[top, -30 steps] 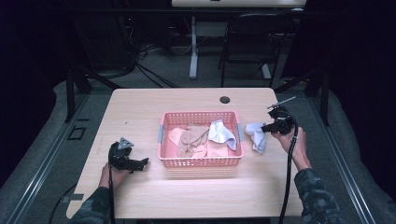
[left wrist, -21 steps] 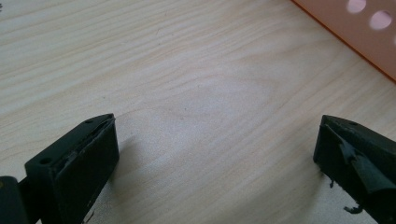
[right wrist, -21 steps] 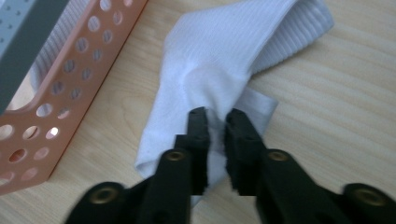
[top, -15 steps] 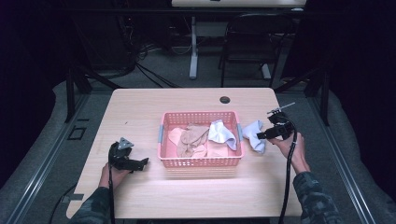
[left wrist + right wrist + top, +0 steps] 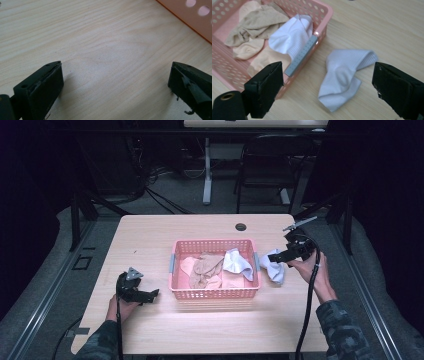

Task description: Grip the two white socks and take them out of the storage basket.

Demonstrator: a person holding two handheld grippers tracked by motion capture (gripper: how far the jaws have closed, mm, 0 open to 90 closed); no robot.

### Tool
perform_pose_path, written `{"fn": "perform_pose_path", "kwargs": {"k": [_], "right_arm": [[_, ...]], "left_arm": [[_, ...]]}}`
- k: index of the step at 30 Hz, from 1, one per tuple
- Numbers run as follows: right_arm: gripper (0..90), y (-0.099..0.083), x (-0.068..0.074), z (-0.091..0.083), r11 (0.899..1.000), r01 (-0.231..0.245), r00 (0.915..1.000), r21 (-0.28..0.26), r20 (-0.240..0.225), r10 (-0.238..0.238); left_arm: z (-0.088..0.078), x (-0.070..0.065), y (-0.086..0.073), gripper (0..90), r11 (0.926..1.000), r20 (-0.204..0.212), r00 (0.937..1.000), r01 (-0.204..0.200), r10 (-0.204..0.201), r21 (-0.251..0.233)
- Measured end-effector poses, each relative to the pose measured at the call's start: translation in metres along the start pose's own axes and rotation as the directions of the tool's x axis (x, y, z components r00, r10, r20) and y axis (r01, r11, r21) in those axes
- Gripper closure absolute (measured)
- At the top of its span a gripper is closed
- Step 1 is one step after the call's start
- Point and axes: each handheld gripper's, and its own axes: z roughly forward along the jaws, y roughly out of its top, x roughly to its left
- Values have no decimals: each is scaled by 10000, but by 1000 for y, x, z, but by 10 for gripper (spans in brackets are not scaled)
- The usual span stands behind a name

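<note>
A pink basket (image 5: 215,292) (image 5: 322,15) stands mid-table, holding tan and peach socks (image 5: 206,267) (image 5: 254,22) and a white sock (image 5: 237,262) (image 5: 292,35) draped near its right end. Another white sock (image 5: 273,270) (image 5: 344,75) lies crumpled on the table just right of the basket. My right gripper (image 5: 278,257) (image 5: 327,92) hovers over that sock, open, with nothing between its jaws. Left of the basket, my left gripper (image 5: 149,295) (image 5: 116,85) rests low over bare wood, open and holding nothing.
The wooden table (image 5: 150,235) has a dark cable grommet (image 5: 241,226) near its back edge. A table leg and a chair stand behind on the grey floor. Cables trail from both grippers toward the front edge.
The right gripper has let go of the white sock, which now lies on the table beside the basket, and has drawn back slightly. The left gripper has not moved.
</note>
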Motion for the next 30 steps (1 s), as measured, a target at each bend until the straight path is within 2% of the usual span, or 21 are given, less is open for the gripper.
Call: {"fn": "perform_pose_path", "kwargs": {"k": [13,22,30], "right_arm": [[16,35,31,-10,9967,757,9967,-293,-275,-765],[19,53,50,-1,9911,1302,9906,-287,-381,-1312],[33,61,64,13,9866,1624,9838,-142,-743,-1630]], "left_arm": [[0,0,0,0,10000,2,10000,-4,4,1],[0,0,0,0,10000,2,10000,-2,2,1],[0,0,0,0,10000,1,10000,0,0,-2]]}}
